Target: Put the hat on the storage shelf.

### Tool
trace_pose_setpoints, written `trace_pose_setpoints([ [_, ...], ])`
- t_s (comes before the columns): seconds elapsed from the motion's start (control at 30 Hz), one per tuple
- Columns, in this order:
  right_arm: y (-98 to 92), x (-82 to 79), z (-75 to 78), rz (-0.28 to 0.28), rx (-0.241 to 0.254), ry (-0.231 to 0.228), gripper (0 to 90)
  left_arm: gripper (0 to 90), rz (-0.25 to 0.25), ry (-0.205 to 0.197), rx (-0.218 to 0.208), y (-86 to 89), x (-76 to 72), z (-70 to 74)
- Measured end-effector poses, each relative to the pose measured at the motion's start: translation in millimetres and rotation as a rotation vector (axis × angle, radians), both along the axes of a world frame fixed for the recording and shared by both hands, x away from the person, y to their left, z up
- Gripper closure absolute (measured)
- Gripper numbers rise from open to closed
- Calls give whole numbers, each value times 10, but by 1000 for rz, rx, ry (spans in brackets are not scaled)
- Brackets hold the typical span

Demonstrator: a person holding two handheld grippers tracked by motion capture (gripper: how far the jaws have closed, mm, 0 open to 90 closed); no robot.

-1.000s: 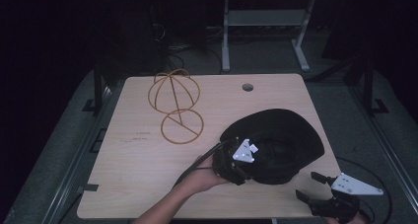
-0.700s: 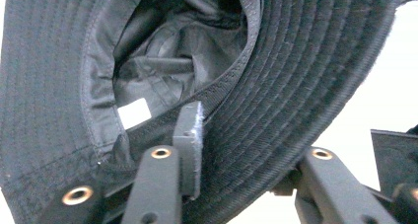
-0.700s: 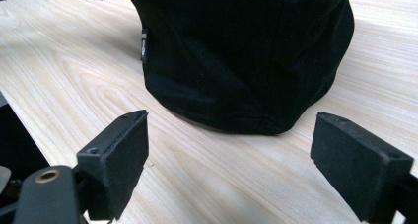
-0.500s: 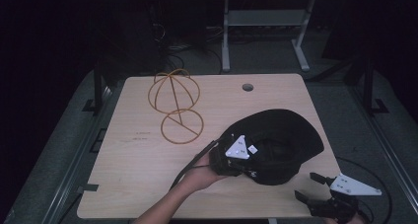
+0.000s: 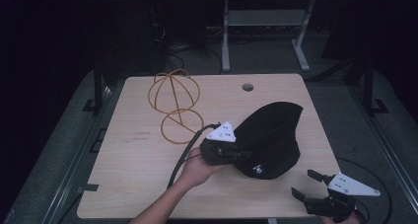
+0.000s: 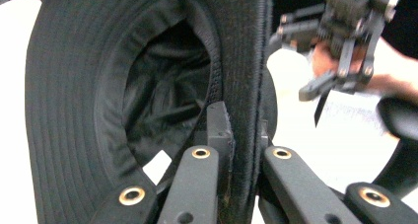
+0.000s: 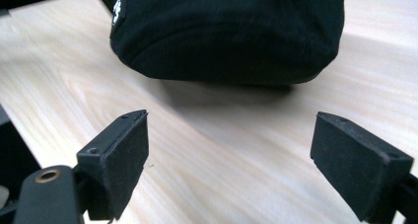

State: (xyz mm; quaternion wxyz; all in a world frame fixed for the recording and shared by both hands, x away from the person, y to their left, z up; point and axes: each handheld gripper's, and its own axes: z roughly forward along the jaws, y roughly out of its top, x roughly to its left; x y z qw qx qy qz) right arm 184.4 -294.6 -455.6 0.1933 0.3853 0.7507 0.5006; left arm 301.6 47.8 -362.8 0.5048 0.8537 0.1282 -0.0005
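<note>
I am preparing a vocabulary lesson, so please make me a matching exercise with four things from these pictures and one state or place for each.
Things:
1. black hat
2. wire stand
3. left gripper
4. right gripper

States or places:
a. jaws wide apart, nothing between them
b. on the far left part of the table, untouched
c. pinched by its brim
d. shut on fabric

Pairs: 1-c, 2-b, 3-d, 4-a
</note>
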Motion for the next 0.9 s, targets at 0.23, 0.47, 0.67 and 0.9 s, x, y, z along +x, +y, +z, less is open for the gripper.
trace_pose_setpoints([
  [0.23, 118, 63, 131, 5, 59, -55, 142, 875, 19, 76, -92, 159, 99, 79],
  [0.47, 272, 113, 285, 45, 75, -94, 142, 875, 36, 120, -147, 227, 156, 120],
  [0.67, 334, 194, 368, 41, 108, -122, 141, 875, 29, 126, -167, 225, 171, 154],
  [0.9, 378, 358, 404, 36, 97, -111, 139, 875, 19, 131, -171, 229, 161, 148],
])
